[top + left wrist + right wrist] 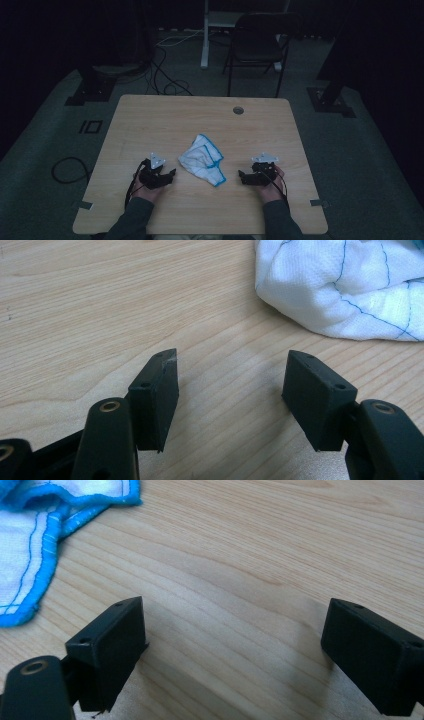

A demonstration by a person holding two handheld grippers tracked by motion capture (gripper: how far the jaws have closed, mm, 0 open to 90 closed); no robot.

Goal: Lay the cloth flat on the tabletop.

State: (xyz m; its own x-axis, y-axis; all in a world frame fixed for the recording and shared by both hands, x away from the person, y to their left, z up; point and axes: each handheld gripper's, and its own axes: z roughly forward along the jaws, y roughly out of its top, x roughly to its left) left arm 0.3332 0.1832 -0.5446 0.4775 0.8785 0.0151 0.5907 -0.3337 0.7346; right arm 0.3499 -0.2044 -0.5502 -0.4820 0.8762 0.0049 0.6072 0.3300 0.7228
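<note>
cloth: white rag with blue stitched edging [202, 160], crumpled, lying mid-bench between both tongs
left tongs [169, 176]: jaws spread wide, holding nothing, near the rag's left side
right tongs [243, 176]: gaping too, empty, just right of the rag
bench [150, 120]: light wood

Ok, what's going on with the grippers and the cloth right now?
Left gripper open, right gripper open, both empty. White cloth with blue edging crumpled between them, untouched. Table bare around it.
</note>
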